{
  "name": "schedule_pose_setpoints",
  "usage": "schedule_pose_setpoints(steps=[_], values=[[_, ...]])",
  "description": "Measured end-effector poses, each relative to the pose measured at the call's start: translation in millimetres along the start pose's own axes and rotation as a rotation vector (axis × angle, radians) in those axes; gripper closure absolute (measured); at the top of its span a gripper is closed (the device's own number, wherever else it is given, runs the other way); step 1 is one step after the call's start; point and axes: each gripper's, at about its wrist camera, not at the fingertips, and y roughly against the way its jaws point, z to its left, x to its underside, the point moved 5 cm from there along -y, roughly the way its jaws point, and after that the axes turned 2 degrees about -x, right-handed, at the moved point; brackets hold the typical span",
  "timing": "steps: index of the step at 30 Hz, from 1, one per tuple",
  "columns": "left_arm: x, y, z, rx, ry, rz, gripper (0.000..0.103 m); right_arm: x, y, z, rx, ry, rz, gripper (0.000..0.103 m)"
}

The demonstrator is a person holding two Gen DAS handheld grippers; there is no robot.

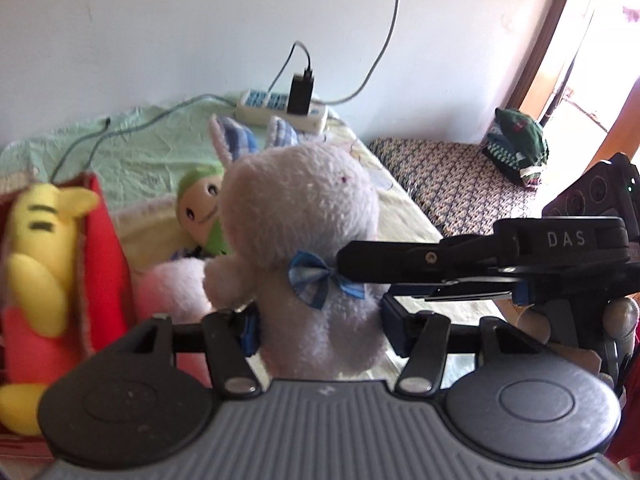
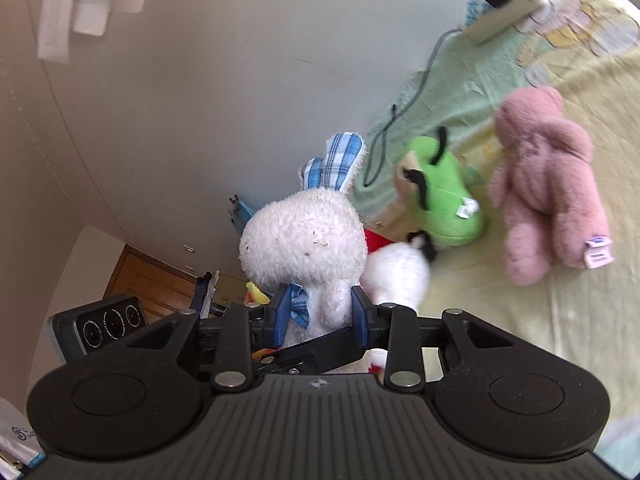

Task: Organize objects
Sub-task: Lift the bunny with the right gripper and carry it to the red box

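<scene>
Left wrist view: white rabbit (image 1: 304, 240) before green doll (image 1: 202, 204), power strip (image 1: 280, 110).

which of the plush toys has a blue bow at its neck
The white rabbit, the one with blue checked ears, held between both tools. The pink bear, green doll and yellow toy have no bow.

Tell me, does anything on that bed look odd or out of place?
Yes: a power strip with a black charger plugged in lies on the bedding, cables trailing across it. Also, both grippers grasp the same white bunny: left gripper, right gripper.
</scene>
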Motion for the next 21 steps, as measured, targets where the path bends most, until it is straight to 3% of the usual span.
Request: schedule_pose_setpoints(steps=[6,12,15,21], values=[[-6,63,36,0.024,-0.035,-0.104,0.044,14,-27,65,0.001,0.097,-0.059,0.069],[-3,111,95,-0.004,-0.049,-0.158,0.044,30,-84,106,-0.015,0.122,-0.068,0.069],[0,123,127,-0.018,-0.038,-0.154,0.044,35,-115,115,-0.005,0.12,-0.059,0.069],[9,115,182,-0.052,-0.024,-0.09,0.044,44,-171,120,0.11,0.134,-0.031,0.07]])
